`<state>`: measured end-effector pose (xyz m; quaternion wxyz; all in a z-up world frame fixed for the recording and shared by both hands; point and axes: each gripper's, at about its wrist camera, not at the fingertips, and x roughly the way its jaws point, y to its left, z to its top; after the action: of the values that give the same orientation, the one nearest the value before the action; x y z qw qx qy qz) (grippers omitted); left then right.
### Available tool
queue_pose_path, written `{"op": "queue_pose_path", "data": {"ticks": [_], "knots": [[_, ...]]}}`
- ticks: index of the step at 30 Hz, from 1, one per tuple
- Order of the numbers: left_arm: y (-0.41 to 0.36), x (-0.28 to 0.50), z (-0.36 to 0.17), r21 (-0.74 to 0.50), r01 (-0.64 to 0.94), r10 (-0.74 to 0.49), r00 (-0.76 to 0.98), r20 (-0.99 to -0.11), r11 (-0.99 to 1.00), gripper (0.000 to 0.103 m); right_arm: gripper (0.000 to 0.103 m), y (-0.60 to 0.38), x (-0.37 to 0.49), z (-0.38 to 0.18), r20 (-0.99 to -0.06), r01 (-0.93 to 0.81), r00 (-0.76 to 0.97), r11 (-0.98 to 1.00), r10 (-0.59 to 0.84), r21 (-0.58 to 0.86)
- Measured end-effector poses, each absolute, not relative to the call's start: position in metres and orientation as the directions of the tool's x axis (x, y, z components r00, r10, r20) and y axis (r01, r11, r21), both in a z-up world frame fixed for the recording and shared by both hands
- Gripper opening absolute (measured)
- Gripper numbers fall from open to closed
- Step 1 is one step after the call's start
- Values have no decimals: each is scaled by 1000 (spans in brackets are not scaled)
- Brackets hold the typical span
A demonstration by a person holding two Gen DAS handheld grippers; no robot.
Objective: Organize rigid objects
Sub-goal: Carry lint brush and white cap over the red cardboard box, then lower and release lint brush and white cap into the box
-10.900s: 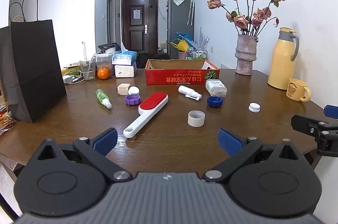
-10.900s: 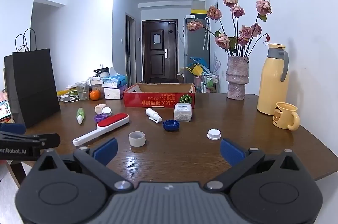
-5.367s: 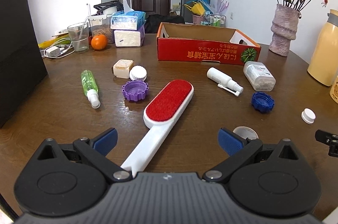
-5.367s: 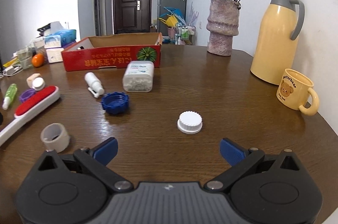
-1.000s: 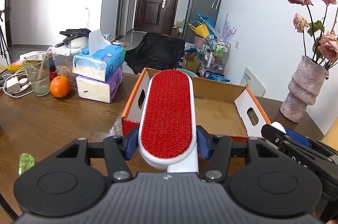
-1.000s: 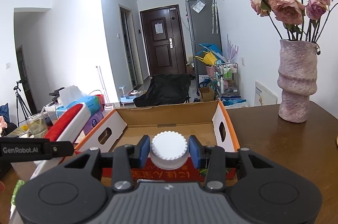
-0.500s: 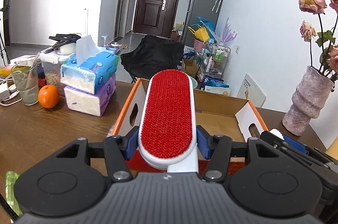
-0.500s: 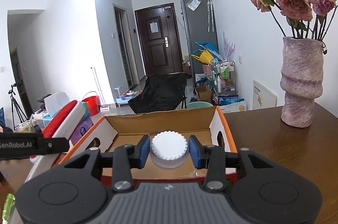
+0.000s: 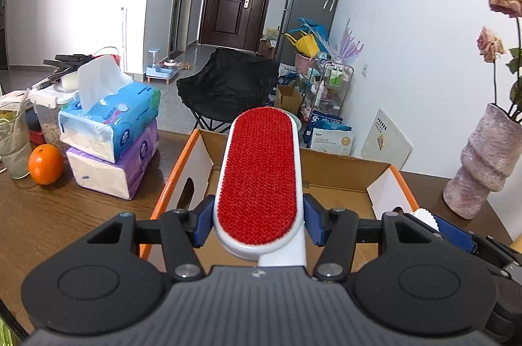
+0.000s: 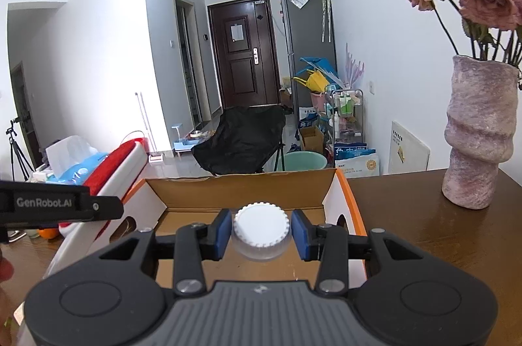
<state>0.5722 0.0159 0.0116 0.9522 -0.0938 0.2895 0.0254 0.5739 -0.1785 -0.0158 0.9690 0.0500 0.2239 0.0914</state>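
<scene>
Holding tight, the left gripper (image 9: 257,223) squeezes a lint brush (image 9: 261,176) between its blue pads, near where the brush head meets the handle. The brush has a long, round-ended red fuzzy face set in a white plastic frame, and it sticks out over the cardboard box (image 9: 339,179). The box is brown inside, with orange edges and white end flaps that have hand holes, and it sits on the brown wooden table (image 9: 65,212). The right gripper (image 10: 261,235) pinches a white cap (image 10: 261,223) by its sides. The cap is round and flat on top, with little ridges all around its rim, and it hangs above the open box.
</scene>
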Motion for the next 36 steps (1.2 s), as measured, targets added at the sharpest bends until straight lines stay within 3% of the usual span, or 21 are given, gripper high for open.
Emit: {"op": "queue_pose_path", "data": {"ticks": [27,28,29,30,31,32,36], "knots": [[13,629,-32,-44,-151,83,741,-667,988,60,41,-169,618,-32,-508,-156,842,984,179,89],[13,629,-31,-39,-151,88,744,-662,988,71,46,-169,620,-32,-517,-149,839,985,170,82],[13,627,-30,-35,-155,94,750,-655,987,81,66,-169,621,-32,-526,-140,836,987,158,74],[13,625,-27,-33,-163,103,755,-648,986,99,87,-170,621,-33,-529,-127,836,990,144,68],[15,621,-23,-33,-182,121,767,-630,983,103,94,-172,622,-33,-525,-111,841,992,128,65],[16,618,-20,-33,-191,130,776,-618,981,103,100,-174,622,-33,-521,-94,846,993,114,65],[20,615,-16,-42,-198,130,774,-620,979,103,103,-180,623,-32,-528,-74,843,994,105,80]]}}
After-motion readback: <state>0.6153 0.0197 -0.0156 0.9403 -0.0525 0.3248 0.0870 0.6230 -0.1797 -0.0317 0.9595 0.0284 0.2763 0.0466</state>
